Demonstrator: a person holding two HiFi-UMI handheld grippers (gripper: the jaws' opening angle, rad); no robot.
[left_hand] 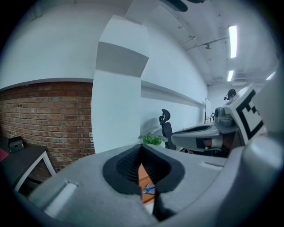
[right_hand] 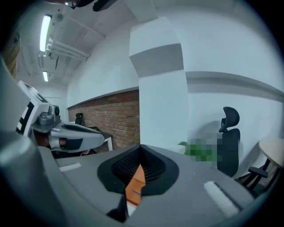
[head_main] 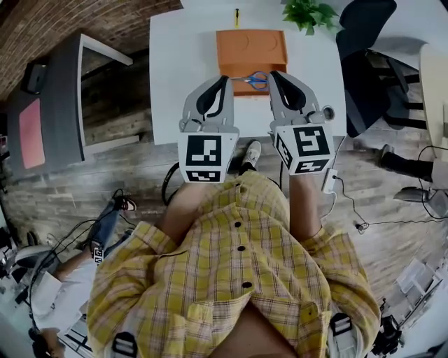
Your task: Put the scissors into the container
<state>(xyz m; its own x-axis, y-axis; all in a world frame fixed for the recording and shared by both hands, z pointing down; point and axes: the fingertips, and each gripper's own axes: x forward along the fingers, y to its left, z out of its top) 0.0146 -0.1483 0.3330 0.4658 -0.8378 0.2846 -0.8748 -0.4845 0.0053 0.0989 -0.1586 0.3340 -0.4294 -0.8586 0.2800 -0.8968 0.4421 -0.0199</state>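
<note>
White table (head_main: 175, 70) under left gripper (head_main: 225, 80), right gripper (head_main: 275, 75), both near level

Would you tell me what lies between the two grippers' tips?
The blue-handled scissors, by the orange container's near edge; the head view shows it.

Head view: I log a wood-plank floor (head_main: 126, 175) throughout; brick wall (head_main: 63, 21) at upper left; a white table (head_main: 182, 84) stands on the planks; a dark desk (head_main: 59, 98) with white legs sits to its left, well apart; a black office chair (head_main: 360, 49) is just beside the table's right edge; a green plant (head_main: 308, 12) at its far right corner; cables (head_main: 357, 210) trail over the floor at right. Left gripper view: I note a white column (left_hand: 117, 102) with a grey band; ceiling strip lights (left_hand: 233, 41) lit.
</note>
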